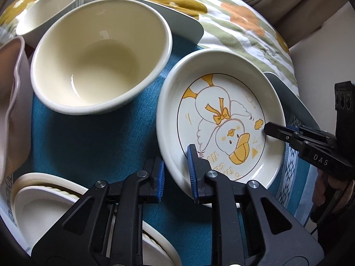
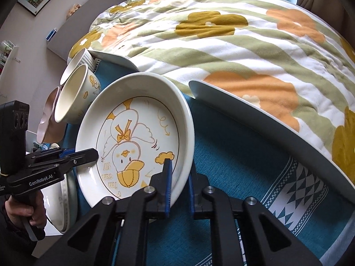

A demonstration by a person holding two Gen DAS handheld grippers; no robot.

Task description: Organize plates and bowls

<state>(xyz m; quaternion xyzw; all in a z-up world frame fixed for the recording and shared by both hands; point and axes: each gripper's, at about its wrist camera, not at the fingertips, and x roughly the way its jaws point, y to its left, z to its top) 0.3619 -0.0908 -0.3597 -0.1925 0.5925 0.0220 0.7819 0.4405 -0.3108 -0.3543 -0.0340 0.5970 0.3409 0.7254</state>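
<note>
A white duck plate with a yellow cartoon duck rests on the blue tablecloth; it also shows in the right wrist view. My left gripper straddles its near-left rim, one blue pad inside, one outside, with a gap. My right gripper straddles the opposite rim in the same way, jaws close to the rim. A large cream bowl stands behind the plate on the left; in the right wrist view it shows a duck print.
A small ribbed white bowl and a pink cup stand at the left. Stacked white dishes sit near the bottom left. A flowered quilt lies behind the grey table edge.
</note>
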